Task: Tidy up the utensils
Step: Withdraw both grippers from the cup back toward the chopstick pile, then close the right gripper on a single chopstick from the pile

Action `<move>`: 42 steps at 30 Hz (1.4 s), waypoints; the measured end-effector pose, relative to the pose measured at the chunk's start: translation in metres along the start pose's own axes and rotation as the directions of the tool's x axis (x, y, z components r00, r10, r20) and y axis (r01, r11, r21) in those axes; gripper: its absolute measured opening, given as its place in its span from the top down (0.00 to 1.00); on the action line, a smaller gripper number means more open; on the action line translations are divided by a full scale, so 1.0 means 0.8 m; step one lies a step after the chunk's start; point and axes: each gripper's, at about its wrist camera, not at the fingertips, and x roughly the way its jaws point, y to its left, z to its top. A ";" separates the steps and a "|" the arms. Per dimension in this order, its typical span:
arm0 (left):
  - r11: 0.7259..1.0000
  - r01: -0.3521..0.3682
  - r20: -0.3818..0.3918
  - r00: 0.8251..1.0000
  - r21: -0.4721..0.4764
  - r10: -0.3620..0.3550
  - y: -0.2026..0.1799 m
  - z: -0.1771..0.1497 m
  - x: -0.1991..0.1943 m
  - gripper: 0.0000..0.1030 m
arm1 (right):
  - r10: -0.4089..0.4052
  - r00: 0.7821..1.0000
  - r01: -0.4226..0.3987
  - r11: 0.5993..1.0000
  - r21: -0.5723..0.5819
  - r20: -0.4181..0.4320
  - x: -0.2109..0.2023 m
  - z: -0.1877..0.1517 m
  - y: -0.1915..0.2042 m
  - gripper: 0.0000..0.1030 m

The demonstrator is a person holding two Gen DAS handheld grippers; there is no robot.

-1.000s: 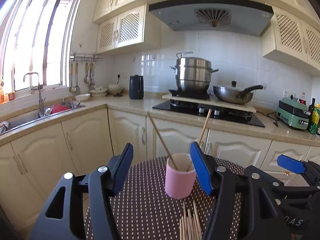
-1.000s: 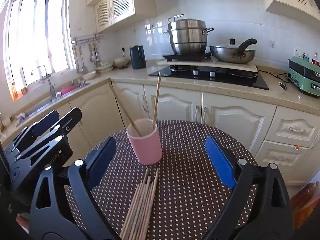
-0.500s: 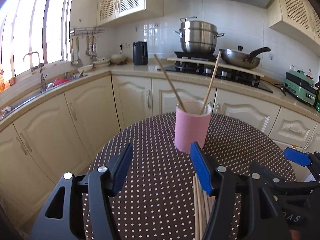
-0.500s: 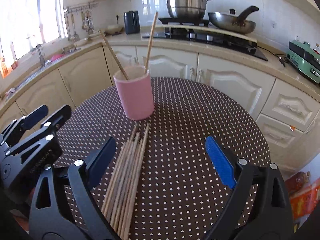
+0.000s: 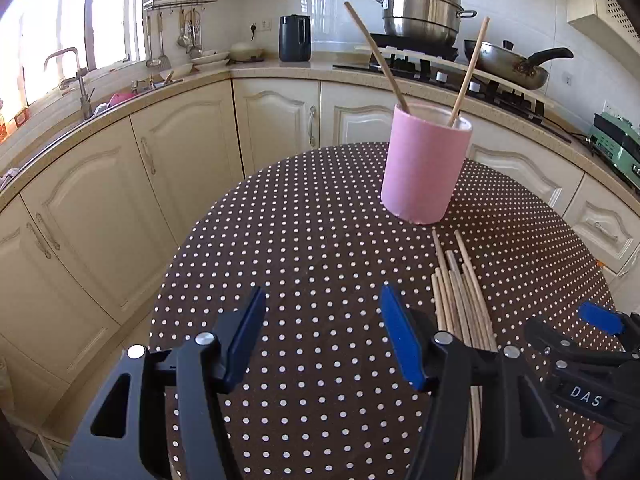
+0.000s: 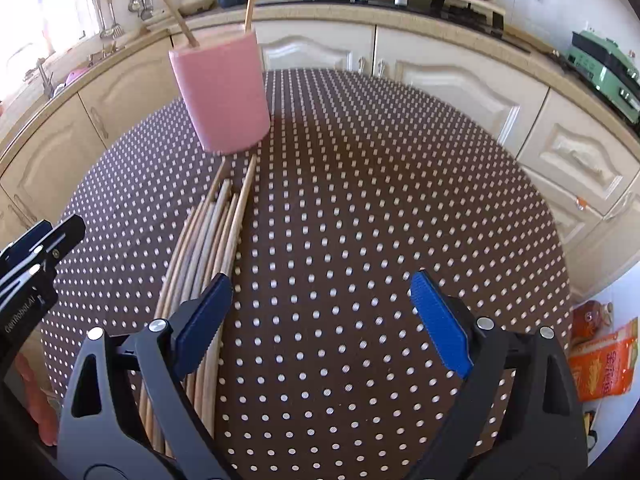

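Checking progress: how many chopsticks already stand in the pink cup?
2. One chopstick leans left in the pink cup, the other chopstick leans right. The cup's inside is hidden.

Left gripper (image 5: 322,330), right gripper (image 6: 320,312): black frames, blue ribbed pads, silver screws, white lettering.

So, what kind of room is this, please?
Most likely a home kitchen: a hob with a steel steamer pot and a frying pan, a sink with a tap under the window, and cream cabinets beneath the counter.
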 end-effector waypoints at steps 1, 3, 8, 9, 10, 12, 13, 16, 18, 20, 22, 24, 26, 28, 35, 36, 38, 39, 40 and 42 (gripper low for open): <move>1.000 0.005 -0.009 1.000 0.001 -0.005 0.001 -0.003 0.002 0.42 | 0.005 1.000 -0.005 1.000 0.001 -0.010 0.003 -0.003 0.001 0.13; 1.000 0.009 -0.020 1.000 0.001 -0.009 0.002 -0.006 0.003 0.42 | 0.017 0.999 -0.017 1.000 -0.003 -0.028 0.007 -0.008 0.004 0.13; 1.000 0.001 -0.039 0.999 -0.021 -0.002 0.006 -0.011 0.009 0.42 | 0.029 0.999 -0.030 0.999 -0.020 -0.043 0.012 -0.014 0.016 0.13; 1.000 0.011 -0.041 0.999 -0.022 -0.012 0.006 -0.012 0.009 0.42 | 0.031 0.998 -0.033 0.999 -0.022 -0.048 0.014 -0.015 0.018 0.13; 1.000 0.018 -0.043 0.999 -0.021 -0.018 0.007 -0.012 0.010 0.42 | 0.033 0.998 -0.034 0.999 -0.022 -0.055 0.015 -0.015 0.020 0.13; 1.000 0.018 -0.044 0.999 -0.020 -0.019 0.007 -0.013 0.010 0.42 | 0.041 0.997 -0.042 0.999 -0.015 -0.064 0.017 -0.016 0.022 0.13; 1.000 0.018 -0.043 0.999 -0.020 -0.019 0.007 -0.013 0.010 0.42 | 0.041 0.997 -0.042 0.999 -0.013 -0.062 0.019 -0.015 0.024 0.13; 0.999 0.028 -0.046 0.999 -0.026 -0.029 0.009 -0.013 0.012 0.42 | 0.015 0.999 -0.015 1.000 -0.001 -0.049 0.021 -0.014 0.025 0.13; 0.999 0.031 -0.051 0.998 -0.029 -0.033 0.009 -0.013 0.012 0.42 | 0.005 0.999 -0.004 1.000 0.017 -0.053 0.026 -0.010 0.024 0.13; 0.999 0.039 -0.054 0.998 -0.027 -0.041 0.009 -0.014 0.013 0.42 | -0.008 0.999 0.009 1.000 0.020 -0.052 0.029 -0.006 0.025 0.13; 0.998 0.051 -0.057 0.997 -0.022 -0.052 0.008 -0.013 0.015 0.42 | -0.019 0.999 0.020 1.000 0.011 -0.045 0.031 -0.002 0.028 0.13; 0.998 0.062 -0.062 0.996 -0.018 -0.063 0.004 -0.014 0.017 0.42 | -0.049 0.998 0.049 0.999 -0.006 -0.033 0.037 0.002 0.033 0.14; 0.997 0.073 -0.067 0.995 -0.012 -0.074 -0.001 -0.014 0.019 0.42 | -0.054 0.998 0.054 0.998 -0.021 -0.012 0.041 0.010 0.040 0.22; 0.996 0.085 -0.073 0.994 -0.006 -0.085 -0.007 -0.015 0.020 0.42 | -0.037 0.999 0.037 0.999 -0.034 0.002 0.045 0.019 0.046 0.42; 0.991 0.137 -0.110 0.985 0.008 -0.135 -0.023 -0.016 0.025 0.42 | 0.038 0.999 -0.037 0.999 -0.041 0.028 0.058 0.046 0.050 0.93; 0.988 0.155 -0.114 0.982 0.008 -0.153 -0.024 -0.017 0.024 0.42 | 0.054 0.998 -0.054 0.998 -0.024 0.027 0.055 0.042 0.043 0.94; 0.980 0.200 -0.130 0.972 0.014 -0.196 -0.032 -0.018 0.024 0.42 | 0.077 0.997 -0.076 0.997 -0.015 0.020 0.046 0.031 0.030 0.94; 0.978 0.208 -0.136 0.970 0.022 -0.203 -0.036 -0.019 0.024 0.42 | 0.087 0.996 -0.087 0.996 -0.010 0.017 0.043 0.025 0.026 0.94; 0.978 0.207 -0.138 0.970 0.027 -0.201 -0.039 -0.020 0.025 0.42 | 0.102 0.995 -0.102 0.995 -0.003 0.013 0.038 0.019 0.020 0.94; 0.981 0.191 -0.148 0.972 0.036 -0.184 -0.046 -0.020 0.029 0.42 | 0.118 0.993 -0.118 0.993 0.012 0.005 0.027 0.006 0.012 0.94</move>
